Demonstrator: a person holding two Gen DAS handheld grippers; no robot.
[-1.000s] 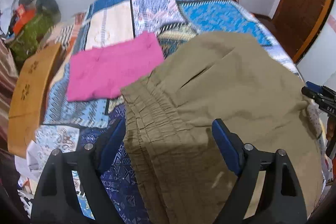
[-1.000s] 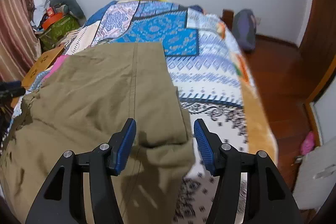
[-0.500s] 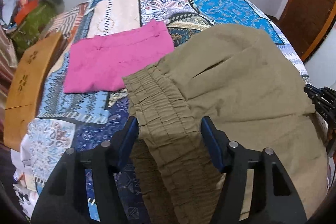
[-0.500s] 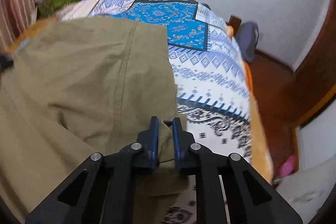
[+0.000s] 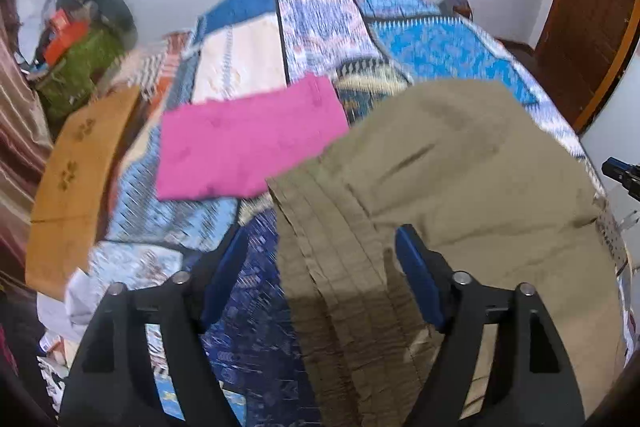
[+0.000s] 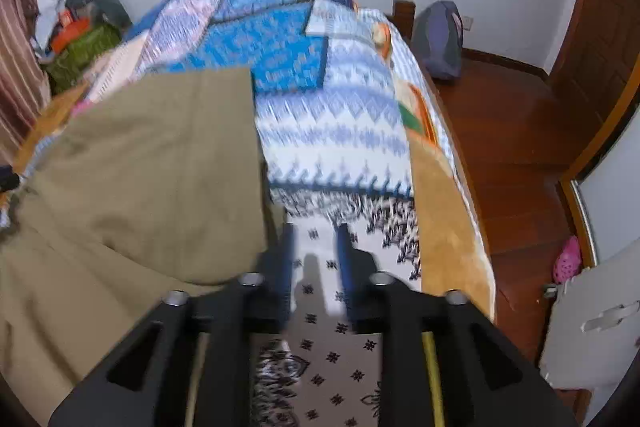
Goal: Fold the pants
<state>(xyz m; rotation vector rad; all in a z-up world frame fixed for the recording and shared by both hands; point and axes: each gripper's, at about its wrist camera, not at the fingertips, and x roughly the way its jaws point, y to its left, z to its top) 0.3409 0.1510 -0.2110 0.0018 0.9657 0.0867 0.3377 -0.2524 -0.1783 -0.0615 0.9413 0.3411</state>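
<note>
Left hand-held gripper [image 5: 320,279] is opening wide, gripping nothing; the pants [image 5: 460,179] are lying on the bed [image 5: 320,27], their waistband passing under its jaws, long axis running off to the right

Right hand-held gripper [image 6: 314,259] is opening too, narrow and empty, with the pants just to its left. No readable writing

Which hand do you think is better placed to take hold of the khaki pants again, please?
Left, probably. The left tongs are opening with the gathered waistband of the pants lying between their fingers. The right tongs, also opening, sit over bare bedspread, just beside the pants' edge.
</note>
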